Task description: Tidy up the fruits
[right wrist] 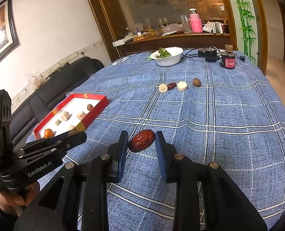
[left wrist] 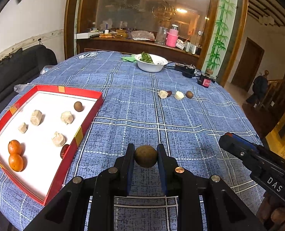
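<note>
**Both hands loaded, tray drop comes next**

We work over a round table under a blue plaid cloth (left wrist: 181, 115), with the red tray (left wrist: 96, 111) lying at our left, its white floor already carrying pale chunks, a brown round fruit and two small oranges (left wrist: 15, 155). A red date (left wrist: 64, 151) sits against the tray's near right wall; we cannot tell whether it lies inside or just outside. Farther out, near the middle of the cloth, a short row waits for us: two pale chunks, a dark date and a brown fruit (right wrist: 196, 82). Beyond them stands a white bowl (right wrist: 168, 61) with greens, which we leave alone.

We judge the step in hand to be the carry to the tray. Our left gripper (left wrist: 146, 152) is clenched on a brown round fruit (left wrist: 146, 156), both pads touching its sides, and it hangs above the cloth just right of the tray. Our right gripper (right wrist: 142, 140) has a wrinkled red date (right wrist: 141, 140) between its fingers; the left pad touches it, while the right pad seems just apart, so we cannot tell whether that grip is firm.

Next, we think, the left load should swing over the tray's right wall, reach a bare patch of white floor and be released low, since a round fruit will likely roll. The date should follow, then the row.
</note>
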`<state>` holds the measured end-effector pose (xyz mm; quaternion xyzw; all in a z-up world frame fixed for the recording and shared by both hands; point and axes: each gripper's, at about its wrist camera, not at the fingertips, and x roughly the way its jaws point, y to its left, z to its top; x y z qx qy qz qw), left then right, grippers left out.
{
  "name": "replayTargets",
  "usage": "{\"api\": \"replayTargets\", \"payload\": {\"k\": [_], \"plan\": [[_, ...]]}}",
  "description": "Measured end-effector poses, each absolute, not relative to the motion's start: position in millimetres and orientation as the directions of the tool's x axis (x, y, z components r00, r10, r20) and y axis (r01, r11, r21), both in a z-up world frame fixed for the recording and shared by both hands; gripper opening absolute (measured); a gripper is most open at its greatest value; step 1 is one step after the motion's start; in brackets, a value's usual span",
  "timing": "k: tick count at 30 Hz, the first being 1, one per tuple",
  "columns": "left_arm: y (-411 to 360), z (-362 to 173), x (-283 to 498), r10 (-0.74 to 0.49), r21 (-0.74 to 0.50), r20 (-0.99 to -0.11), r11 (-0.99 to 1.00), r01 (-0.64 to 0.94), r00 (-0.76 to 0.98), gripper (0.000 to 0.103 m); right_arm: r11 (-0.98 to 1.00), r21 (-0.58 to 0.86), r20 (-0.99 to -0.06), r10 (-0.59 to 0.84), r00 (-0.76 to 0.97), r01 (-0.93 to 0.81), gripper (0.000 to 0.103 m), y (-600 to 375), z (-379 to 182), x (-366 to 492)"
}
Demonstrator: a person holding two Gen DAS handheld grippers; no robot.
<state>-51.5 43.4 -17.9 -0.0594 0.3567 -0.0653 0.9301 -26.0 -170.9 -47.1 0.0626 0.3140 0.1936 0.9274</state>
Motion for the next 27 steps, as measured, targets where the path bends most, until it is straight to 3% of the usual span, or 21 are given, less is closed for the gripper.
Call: {"api": "replayTargets", "payload": {"k": [27], "plan": [[100.8, -15.4, -51.4, -0.134, -0.227, -0.634, 0.974, -0.017, 0.762, 0.022, 0.868, 0.200, -0.585, 0.478, 0.655, -0.454, 0.028, -118.0, -49.8, -11.8]]}}
